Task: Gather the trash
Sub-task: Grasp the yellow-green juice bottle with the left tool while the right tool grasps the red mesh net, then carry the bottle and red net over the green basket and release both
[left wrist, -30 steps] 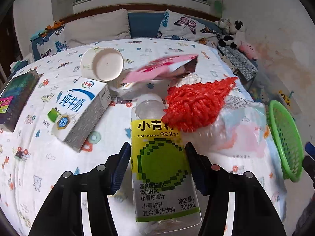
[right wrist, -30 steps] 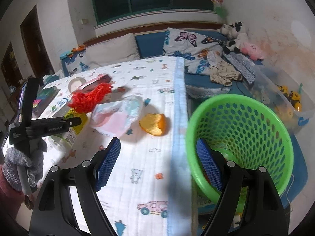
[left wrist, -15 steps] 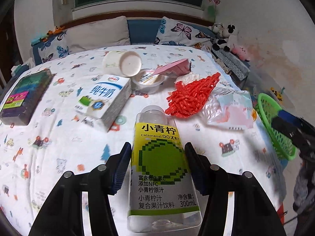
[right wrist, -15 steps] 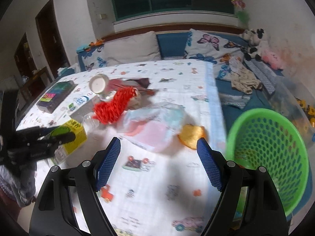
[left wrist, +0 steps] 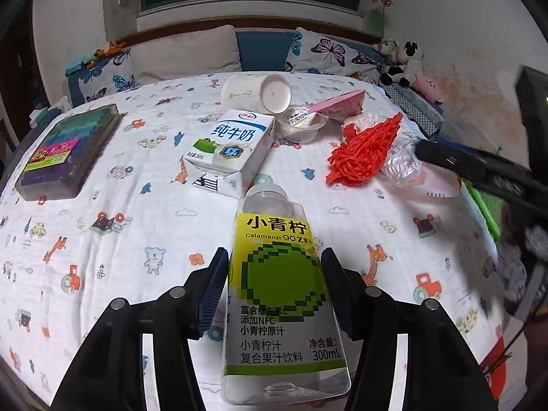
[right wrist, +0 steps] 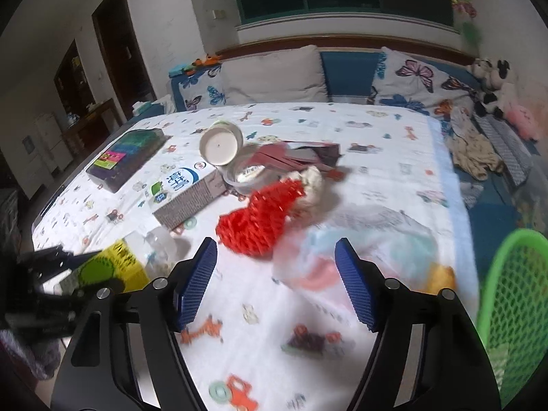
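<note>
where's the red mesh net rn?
The red plastic mesh net lies on the bed sheet, right of the white milk carton and left of the clear plastic bag.

Both grippers, left gripper (left wrist: 274, 287) and right gripper (right wrist: 275, 282), had black plastic arms, round silver screws, blue ribbed pads (right wrist: 197, 282). Grey knit glove (left wrist: 513, 274) was worn on one hand.

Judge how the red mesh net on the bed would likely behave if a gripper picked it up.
The red mesh net lies crumpled and flattened, so it is probably floppy and would sag. Its open weave suggests it weighs little and may snag on the fingers.
</note>
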Available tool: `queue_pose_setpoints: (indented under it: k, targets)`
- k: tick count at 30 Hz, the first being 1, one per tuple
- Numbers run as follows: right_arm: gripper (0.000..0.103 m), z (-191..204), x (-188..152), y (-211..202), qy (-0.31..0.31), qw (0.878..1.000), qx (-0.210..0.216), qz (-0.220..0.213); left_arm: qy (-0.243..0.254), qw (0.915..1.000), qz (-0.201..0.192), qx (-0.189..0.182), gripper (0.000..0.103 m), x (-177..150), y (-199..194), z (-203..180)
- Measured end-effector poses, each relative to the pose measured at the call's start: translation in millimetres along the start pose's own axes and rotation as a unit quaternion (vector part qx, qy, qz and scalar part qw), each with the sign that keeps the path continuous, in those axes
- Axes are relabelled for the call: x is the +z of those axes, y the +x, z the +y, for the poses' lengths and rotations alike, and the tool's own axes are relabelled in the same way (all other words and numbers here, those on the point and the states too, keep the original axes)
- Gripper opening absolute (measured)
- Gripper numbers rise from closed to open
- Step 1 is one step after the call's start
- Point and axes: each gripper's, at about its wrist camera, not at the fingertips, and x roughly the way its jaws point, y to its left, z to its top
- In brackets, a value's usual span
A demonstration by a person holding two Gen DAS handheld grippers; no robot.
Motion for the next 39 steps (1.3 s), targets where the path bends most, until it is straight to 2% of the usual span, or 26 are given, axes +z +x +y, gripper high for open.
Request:
queue_pose_setpoints:
  k: [8,13,16,18,22,23,25,30,34,39]
  targets:
    - [0.059,5,12,47,-0.005,1.000,-0.002,0.024,-0.008,0.9997,0.020,-0.006,0.054,-8,11,11]
    - [0.038,6,9,62,-0.009,0.999,0.003,0.042,-0.016,0.9995,0.025,-0.013,0.055,-10,16,15]
    - [0.029,6,9,58,-0.008,0.999,0.008,0.038,-0.017,0.9995,0.023,-0.014,0.063,-5,16,13]
    - [0.025,6,8,52,-0.008,0.999,0.009,0.033,-0.019,0.9994,0.025,-0.017,0.066,-2,19,12]
    - [0.022,10,6,38,-0.014,1.000,0.012,0.023,-0.025,0.9990,0.034,-0.014,0.066,5,31,10]
    - [0.022,11,6,32,-0.015,1.000,0.011,0.019,-0.026,0.9989,0.036,-0.012,0.065,6,33,11]
    - [0.022,12,4,20,-0.014,1.000,0.013,0.009,-0.029,0.9988,0.038,-0.004,0.054,7,35,11]
    - [0.022,8,-3,-13,-0.004,1.000,0.012,-0.013,-0.034,0.9988,0.033,-0.010,0.052,7,31,10]
    - [0.022,-5,-12,-44,0.013,0.999,0.001,-0.031,-0.032,0.9989,0.021,-0.027,0.052,8,19,-1]
    - [0.022,-32,-27,-82,0.032,0.998,-0.035,-0.049,-0.010,0.9985,0.002,-0.053,0.052,18,4,-30]
